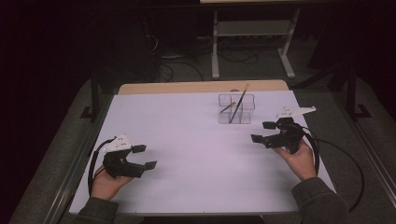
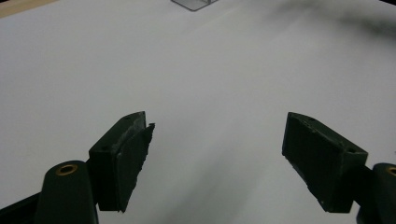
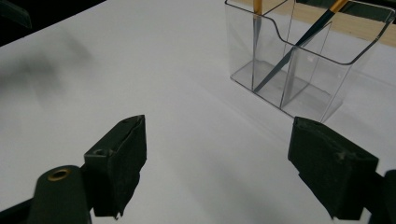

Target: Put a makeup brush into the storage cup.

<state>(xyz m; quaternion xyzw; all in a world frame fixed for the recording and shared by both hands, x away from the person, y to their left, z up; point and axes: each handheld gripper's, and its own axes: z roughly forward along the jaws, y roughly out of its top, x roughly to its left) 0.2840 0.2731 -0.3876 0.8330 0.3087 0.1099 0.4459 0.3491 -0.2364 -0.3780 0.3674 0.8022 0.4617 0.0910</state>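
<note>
A clear plastic organiser (image 1: 236, 108) with several compartments stands at the back middle of the white table (image 1: 196, 140). Two long thin brushes or pencils (image 1: 239, 105) lean inside it. In the right gripper view the organiser (image 3: 303, 65) rises just ahead and to the right of the jaws, a dark-tipped brush (image 3: 299, 46) slanting through it. My right gripper (image 1: 264, 132) hovers to the right of the organiser, open and empty. My left gripper (image 1: 144, 157) rests low at the front left, open, with bare table between its jaws (image 2: 219, 154).
A wooden strip (image 1: 201, 87) edges the table's far side. Beyond it stand the metal legs of another table (image 1: 252, 46) amid floor cables. A black cable (image 1: 336, 154) loops from the right gripper past the table's right edge.
</note>
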